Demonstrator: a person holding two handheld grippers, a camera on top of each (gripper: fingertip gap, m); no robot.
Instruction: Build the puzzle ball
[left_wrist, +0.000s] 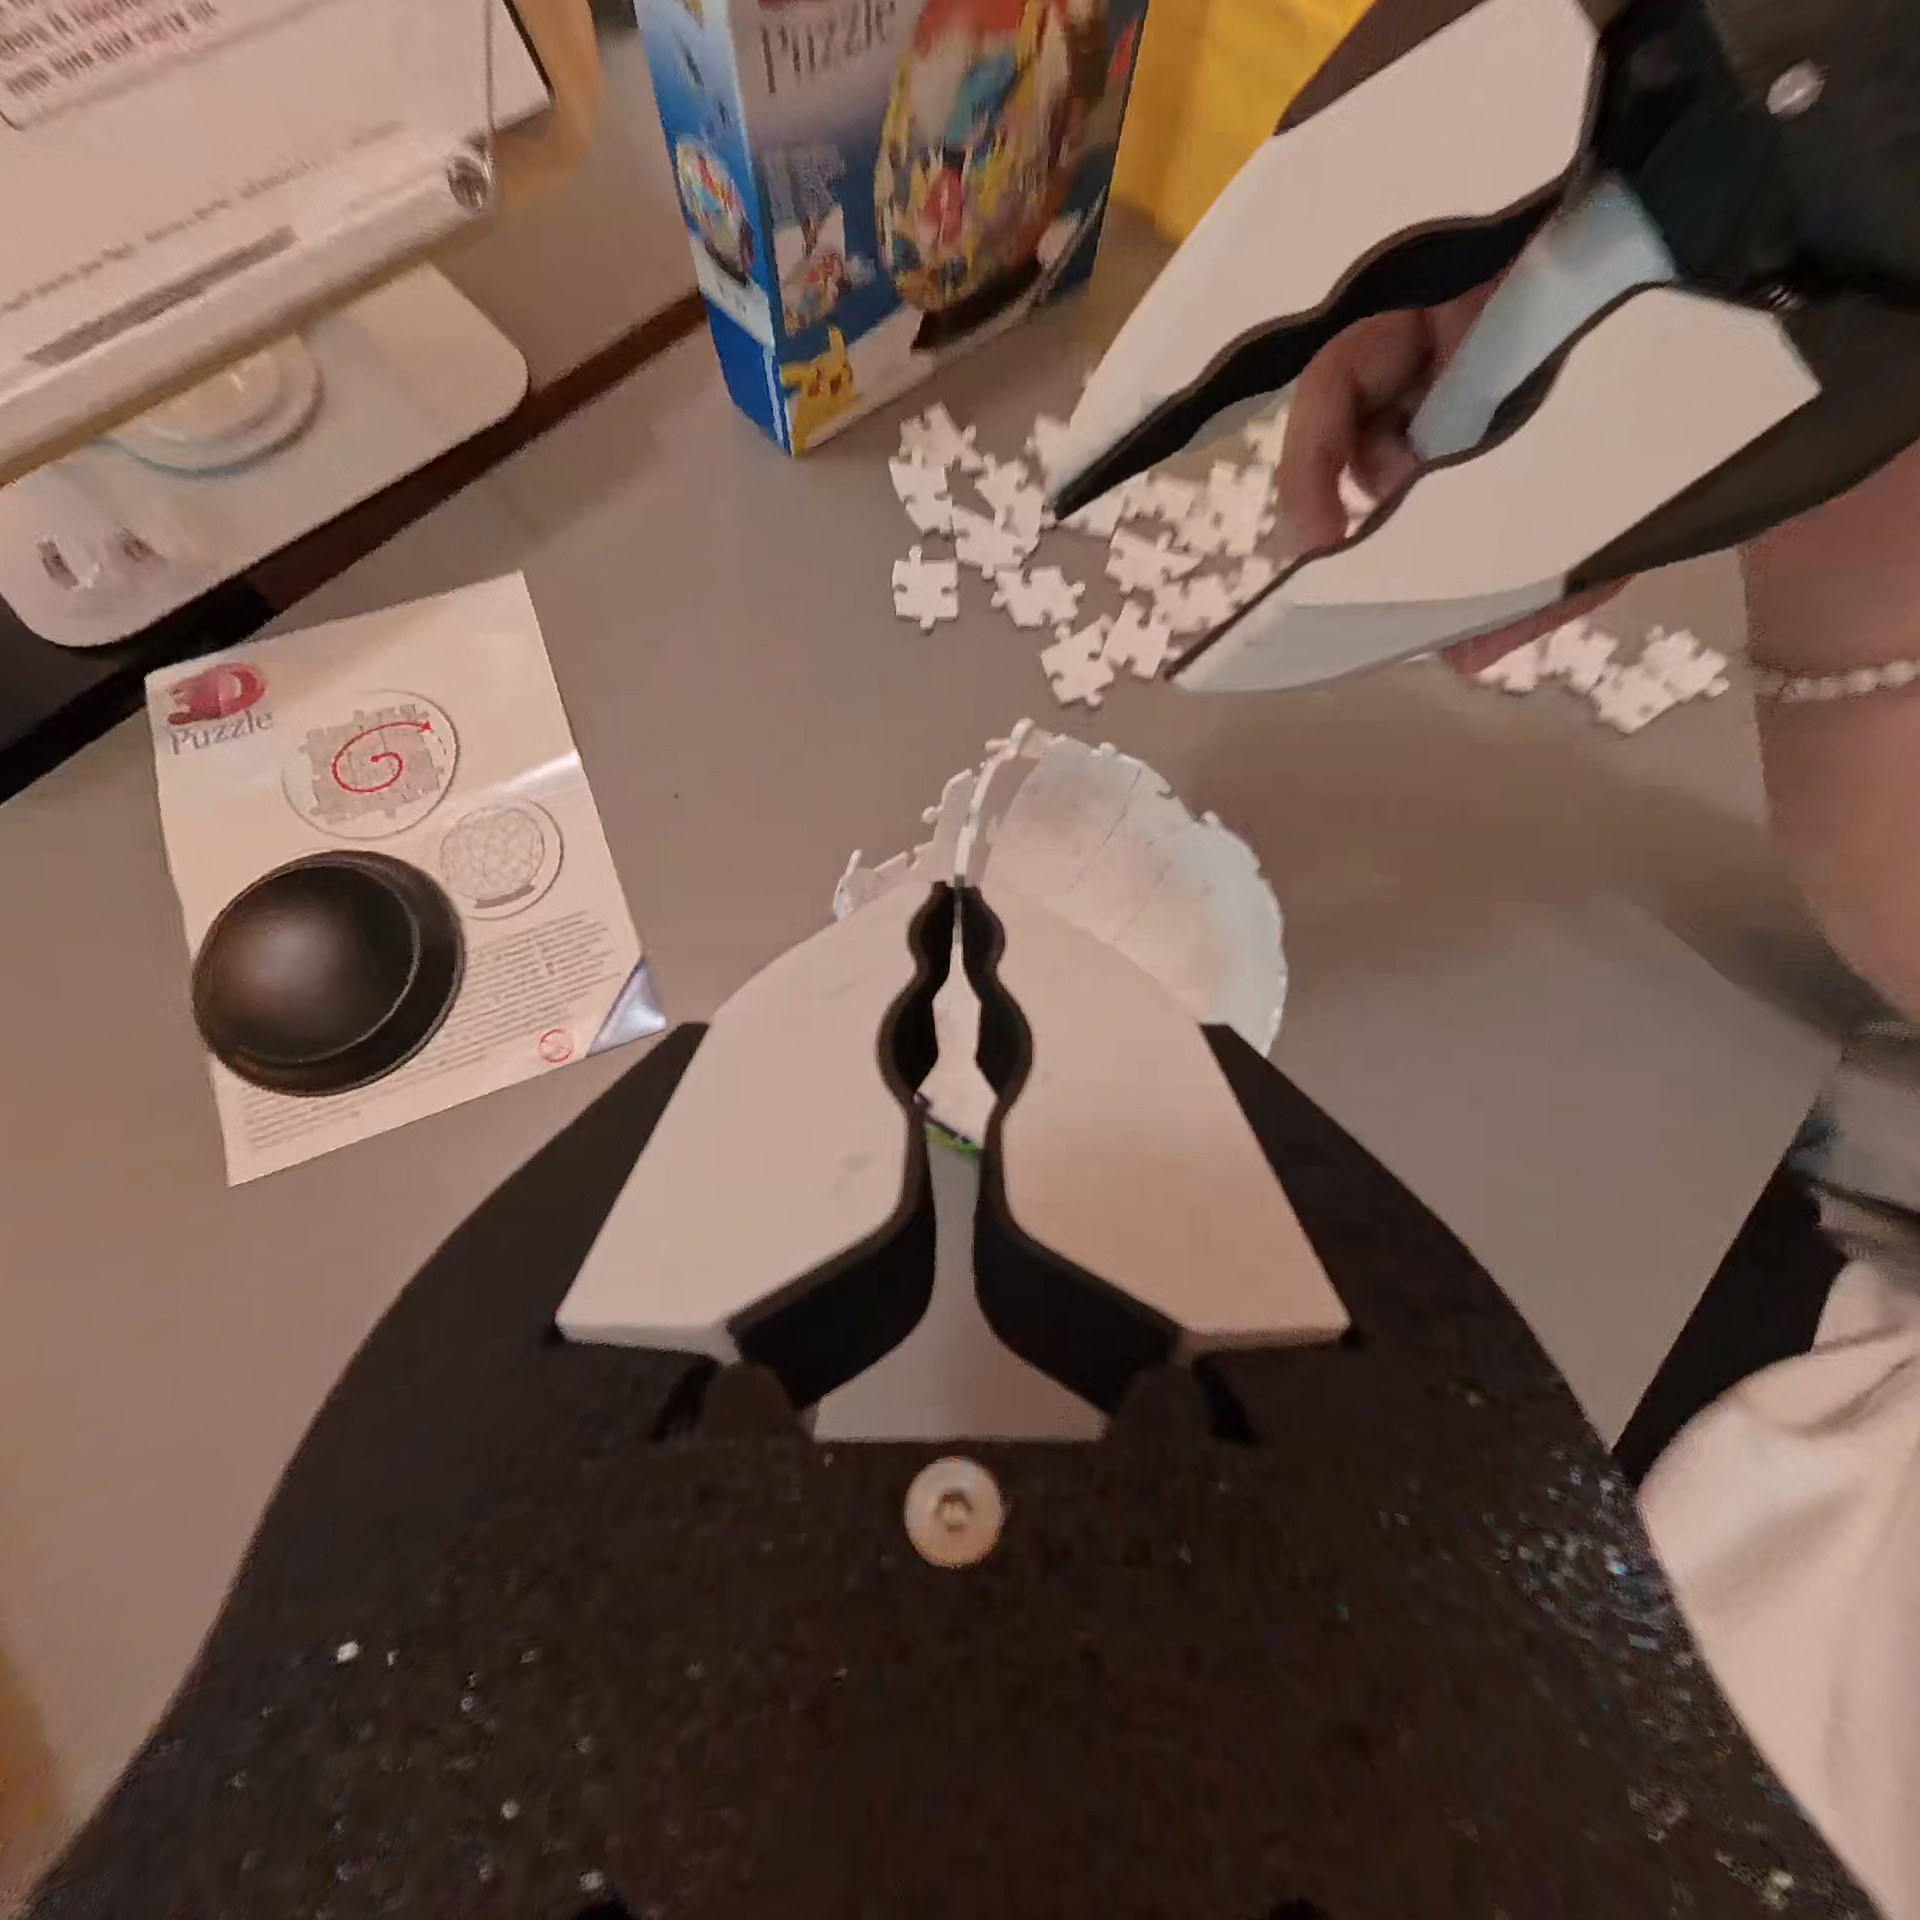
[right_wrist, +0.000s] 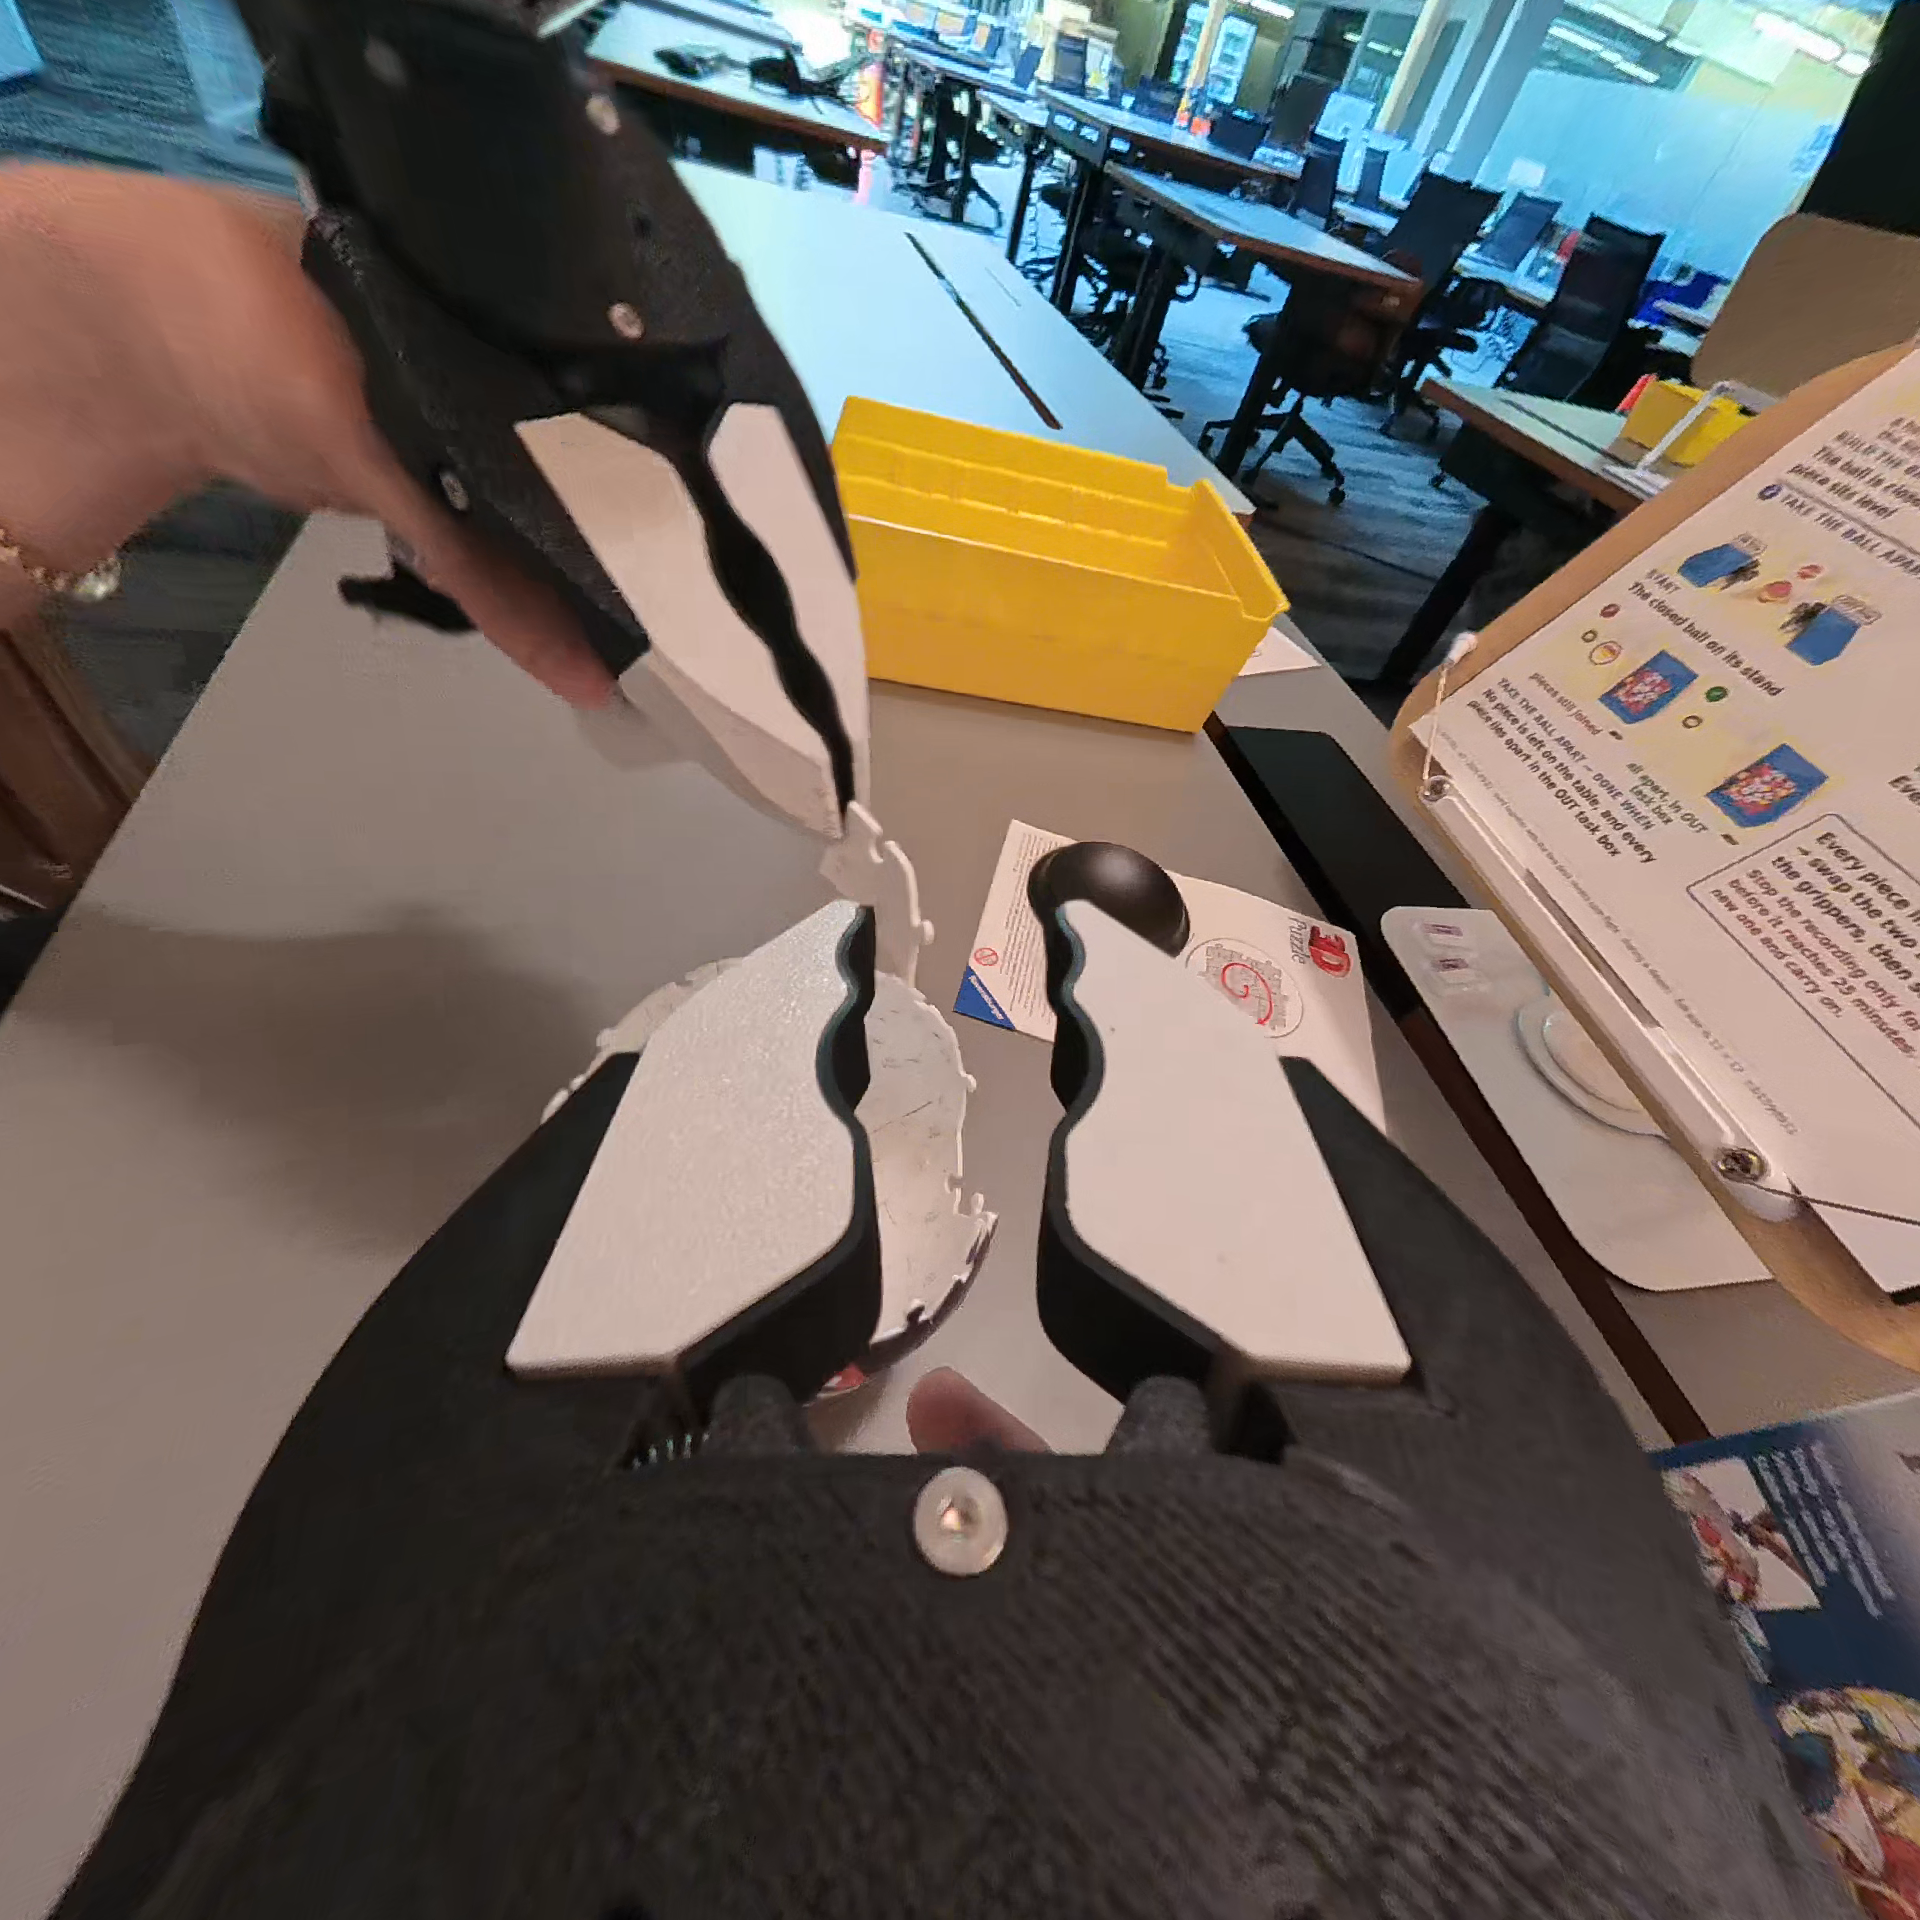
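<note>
Left claw (left_wrist: 956, 896) is pinching the jagged rim of the half-built puzzle ball (left_wrist: 1132, 883), tips nearly shut on that thin edge, probably steadying the shell so new pieces can be pressed in. The shell is tilting on the table (left_wrist: 727, 644), its white hollow side turned toward the loose white pieces (left_wrist: 1091, 561) beyond it. Its rim is running roughly along the claw's fingers (a curved shell, so no true long axis). Right claw (right_wrist: 951, 935) is hanging wide apart and empty, straddling the shell's far side. The leaflet (left_wrist: 405, 873) is lying beside the shell, the black stand (left_wrist: 327, 966) on it, the puzzle box (left_wrist: 883, 208) behind the pile.
</note>
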